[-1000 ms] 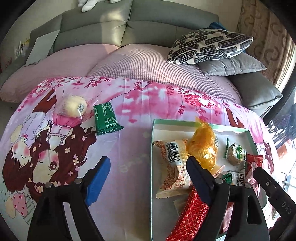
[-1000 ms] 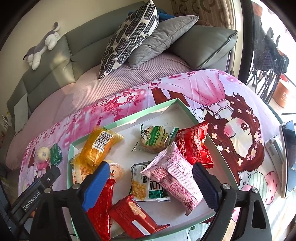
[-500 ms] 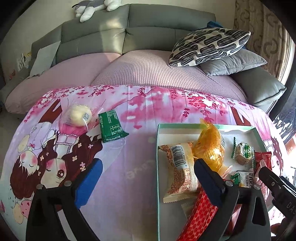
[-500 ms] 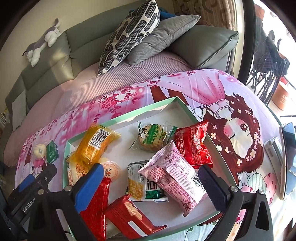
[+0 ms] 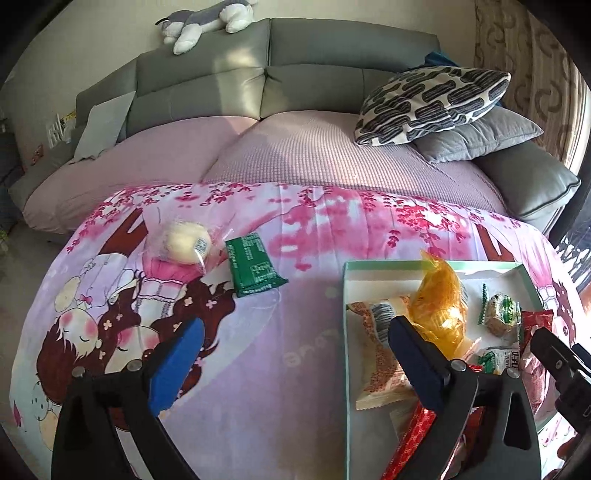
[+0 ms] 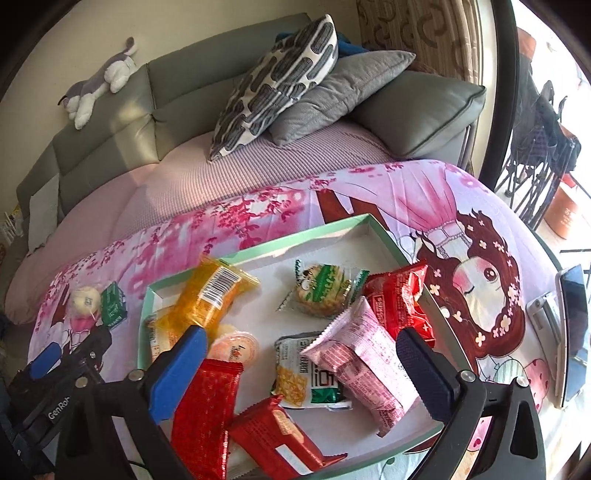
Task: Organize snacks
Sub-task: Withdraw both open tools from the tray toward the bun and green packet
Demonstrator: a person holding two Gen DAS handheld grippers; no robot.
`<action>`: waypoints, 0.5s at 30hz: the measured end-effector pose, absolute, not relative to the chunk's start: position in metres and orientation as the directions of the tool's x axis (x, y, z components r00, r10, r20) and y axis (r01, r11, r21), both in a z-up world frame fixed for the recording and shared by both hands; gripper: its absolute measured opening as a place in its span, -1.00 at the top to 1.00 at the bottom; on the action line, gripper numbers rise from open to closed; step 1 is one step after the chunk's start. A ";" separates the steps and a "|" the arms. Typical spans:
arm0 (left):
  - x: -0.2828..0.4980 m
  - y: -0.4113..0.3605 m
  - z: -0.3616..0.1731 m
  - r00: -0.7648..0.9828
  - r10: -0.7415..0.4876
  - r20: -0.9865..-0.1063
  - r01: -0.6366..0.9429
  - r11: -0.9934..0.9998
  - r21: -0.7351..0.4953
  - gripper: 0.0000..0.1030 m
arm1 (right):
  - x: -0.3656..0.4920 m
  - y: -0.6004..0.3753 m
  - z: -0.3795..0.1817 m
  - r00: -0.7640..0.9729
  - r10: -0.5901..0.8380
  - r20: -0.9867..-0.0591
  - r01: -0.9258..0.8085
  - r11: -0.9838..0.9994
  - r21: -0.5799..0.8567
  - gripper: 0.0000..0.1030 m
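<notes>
Grey sofa [image 5: 314, 85] along the back wall, seat under a mauve waffle cover [image 5: 317, 155]. Plush husky [image 5: 207, 18] lying on top of the backrest. Black-and-white patterned cushion [image 5: 432, 103] leaning on a plain grey cushion [image 5: 480, 136] at the sofa's right end. Pink cartoon-girl cloth [image 5: 280, 350] covering the table. Phone [image 6: 574, 325] at the table's right edge. Patterned curtain [image 6: 421, 33] behind the sofa.

L gripper [image 5: 291, 354] wide open over cloth [image 5: 295, 350]; green packet [image 5: 253, 266] beside bun [image 5: 186, 242], tray [image 5: 406, 264] at right.
</notes>
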State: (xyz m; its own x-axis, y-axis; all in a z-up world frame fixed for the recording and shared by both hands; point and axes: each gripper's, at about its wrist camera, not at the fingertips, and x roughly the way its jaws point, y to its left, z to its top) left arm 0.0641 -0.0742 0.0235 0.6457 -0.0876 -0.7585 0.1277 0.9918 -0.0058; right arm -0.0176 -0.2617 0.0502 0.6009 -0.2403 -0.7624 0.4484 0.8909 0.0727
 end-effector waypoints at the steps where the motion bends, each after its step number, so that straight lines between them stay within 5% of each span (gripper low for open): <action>1: 0.065 -0.071 0.024 0.646 -0.082 -0.759 0.120 0.993 -0.005 -0.94 | -0.016 -0.258 0.051 0.604 -0.236 -0.761 0.440 0.895 0.071 -1.00; 15: 0.076 0.007 0.031 0.657 0.054 -0.752 -0.081 0.997 0.001 -0.94 | 0.000 -0.203 0.052 0.647 -0.176 -0.742 0.312 0.949 0.047 -1.00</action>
State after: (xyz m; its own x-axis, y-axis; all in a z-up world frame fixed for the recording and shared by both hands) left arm 0.0764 0.0072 0.0307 0.6570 0.0539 -0.7519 -0.0806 0.9967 0.0009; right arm -0.0001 -0.2027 0.0516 0.6467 -0.1758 -0.7423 0.3115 0.9491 0.0467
